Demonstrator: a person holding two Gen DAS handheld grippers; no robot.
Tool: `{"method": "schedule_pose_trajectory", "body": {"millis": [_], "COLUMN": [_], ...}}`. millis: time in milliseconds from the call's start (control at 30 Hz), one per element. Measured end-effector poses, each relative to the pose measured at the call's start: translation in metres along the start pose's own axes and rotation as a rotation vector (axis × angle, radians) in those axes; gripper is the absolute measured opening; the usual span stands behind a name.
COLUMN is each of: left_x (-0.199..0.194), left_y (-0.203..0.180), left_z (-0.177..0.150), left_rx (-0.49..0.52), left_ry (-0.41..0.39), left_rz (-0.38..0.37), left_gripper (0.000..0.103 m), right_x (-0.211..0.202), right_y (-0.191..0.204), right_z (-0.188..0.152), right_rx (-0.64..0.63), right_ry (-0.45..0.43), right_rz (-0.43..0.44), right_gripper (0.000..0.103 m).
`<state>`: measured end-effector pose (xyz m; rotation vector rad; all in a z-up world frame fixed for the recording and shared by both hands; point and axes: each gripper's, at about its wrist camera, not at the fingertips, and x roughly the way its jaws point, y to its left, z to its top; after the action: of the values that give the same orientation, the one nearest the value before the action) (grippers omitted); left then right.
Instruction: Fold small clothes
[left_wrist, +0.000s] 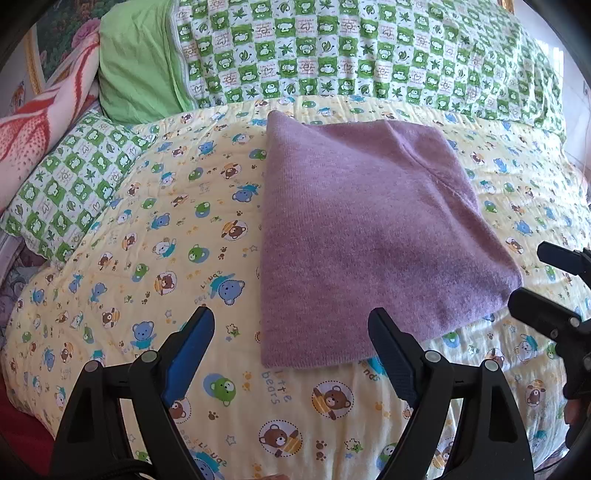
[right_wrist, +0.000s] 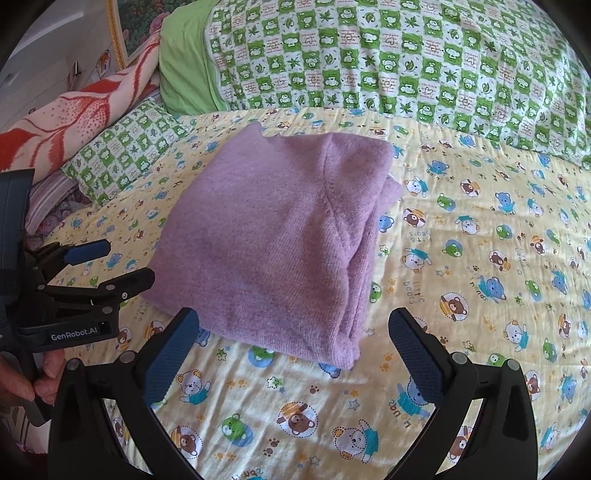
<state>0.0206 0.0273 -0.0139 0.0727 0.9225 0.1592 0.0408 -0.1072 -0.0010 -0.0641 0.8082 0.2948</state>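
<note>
Because the purple sweater already lies folded into a flat, compact block on the yellow bear-print quilt, we judge the folding close to done. In the left wrist view, we see the left gripper with its jaws spread wide and nothing between them, hanging just near the sweater's near edge without touching it. The right gripper shows at the right edge, beside the sweater's near right corner. Far behind lies a green checked blanket.

In the right wrist view, the right gripper is likewise spread and empty, its blue pads flanking the near corner where the stacked layers show. The left gripper sits at the left, held in a hand. We read both tools as placed off the cloth so the stack rests undisturbed.
</note>
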Motion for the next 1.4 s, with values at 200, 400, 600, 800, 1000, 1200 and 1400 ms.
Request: {"method": "schedule_pose_trajectory", "body": {"millis": [200,400,600,800,1000,1200,1400], "left_x": [0.005,0.031,0.069,0.115,0.155,0.169,0.194], "left_y": [0.015,0.042,0.058,0.066,0.07,0.072,0.058], "left_z": [0.017,0.054,0.091,0.128,0.155,0.169,0.168], "left_rx": [-0.041,-0.123,-0.177,-0.223,-0.266,-0.282,-0.212], "left_ry": [0.0,0.031,0.076,0.129,0.171,0.167,0.204], "left_rz": [-0.005,-0.06,-0.144,-0.218,-0.274,-0.286,-0.203], "left_gripper": [0.086,0.086,0.086,0.086,0.086,0.081,0.084], "right_x": [0.001,0.019,0.047,0.083,0.114,0.121,0.131], "right_y": [-0.013,-0.038,-0.06,-0.084,-0.096,-0.095,-0.103], "right_z": [0.014,0.044,0.069,0.096,0.117,0.13,0.134], "right_rx": [0.054,0.157,0.248,0.358,0.391,0.347,0.317], "right_ry": [-0.025,-0.035,-0.019,0.002,0.036,0.037,0.061], "right_rz": [0.006,-0.004,-0.014,-0.003,0.003,0.018,-0.049], "right_gripper": [0.102,0.102,0.102,0.102,0.068,0.011,0.008]}}
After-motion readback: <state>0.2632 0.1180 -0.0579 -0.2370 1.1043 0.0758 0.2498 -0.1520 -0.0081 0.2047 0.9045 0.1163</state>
